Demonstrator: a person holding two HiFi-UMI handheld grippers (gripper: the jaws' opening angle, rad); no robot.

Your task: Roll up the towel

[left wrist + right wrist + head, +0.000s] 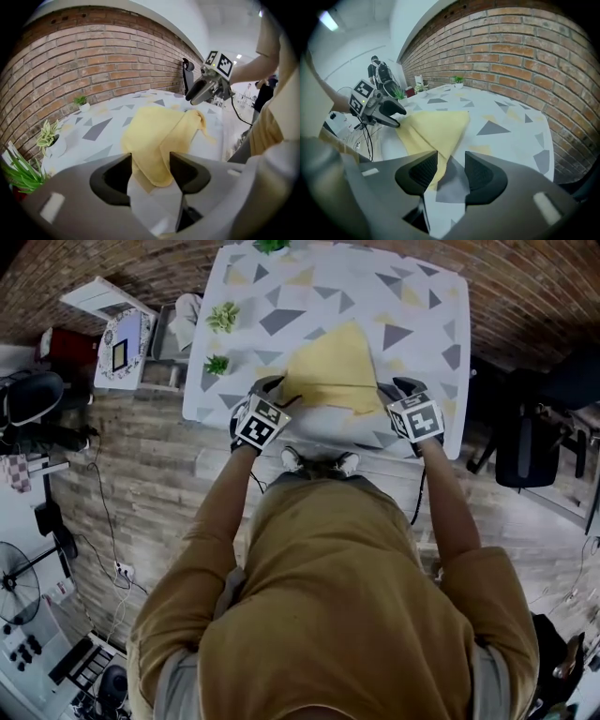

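Finding both pairs of jaws narrowly apart, unclamped: my left gripper straddles the towel's near edge, my right gripper its corner. I should pinch both ends level before rolling.

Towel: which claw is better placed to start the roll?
Left, likely: the left claw stands open with a corner of the towel between its jaws. The right claw, also open, frames mostly bare table, towel edge beside one jaw.
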